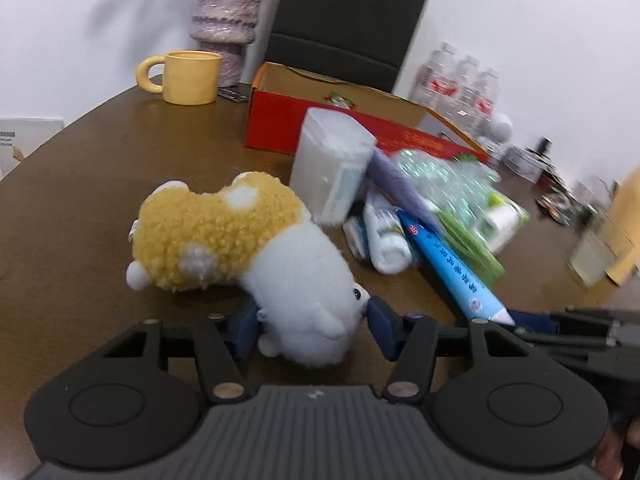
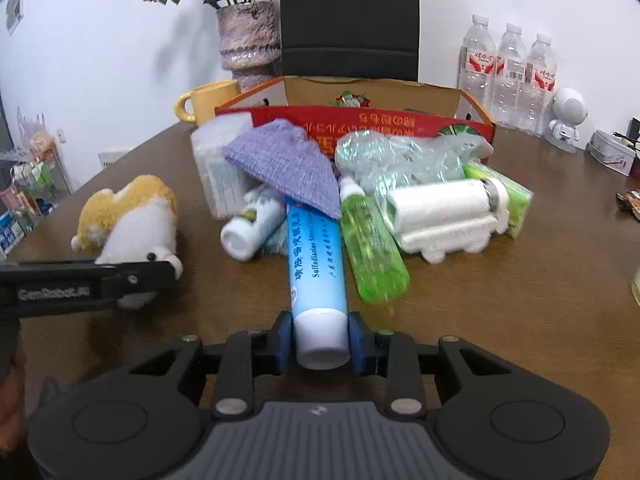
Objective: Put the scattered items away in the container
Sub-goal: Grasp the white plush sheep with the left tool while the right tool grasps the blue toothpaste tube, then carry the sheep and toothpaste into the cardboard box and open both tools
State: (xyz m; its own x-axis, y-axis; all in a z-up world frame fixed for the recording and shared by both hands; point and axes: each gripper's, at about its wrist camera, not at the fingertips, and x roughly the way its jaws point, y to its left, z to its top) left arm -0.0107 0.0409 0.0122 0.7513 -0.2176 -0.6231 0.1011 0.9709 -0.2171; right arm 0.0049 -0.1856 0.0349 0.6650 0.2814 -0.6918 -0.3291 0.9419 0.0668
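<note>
A yellow-and-white plush hamster (image 1: 248, 252) lies on the brown table; my left gripper (image 1: 312, 326) is shut on its white head end. It also shows in the right wrist view (image 2: 128, 216). My right gripper (image 2: 320, 338) is shut on the white cap end of a blue ointment tube (image 2: 316, 256), which reaches forward under a purple cloth (image 2: 284, 164). The blue tube also shows in the left wrist view (image 1: 452, 264). The red cardboard box (image 2: 360, 120) stands open behind the pile.
The pile holds a green bottle (image 2: 372, 248), a white roll (image 2: 444, 204), a white bottle (image 2: 252, 224), a clear cotton-swab box (image 2: 218, 168) and a crumpled plastic bag (image 2: 400, 156). A yellow mug (image 1: 188, 76), a vase (image 1: 226, 16), water bottles (image 2: 508, 72) and a black chair (image 2: 348, 20) stand behind.
</note>
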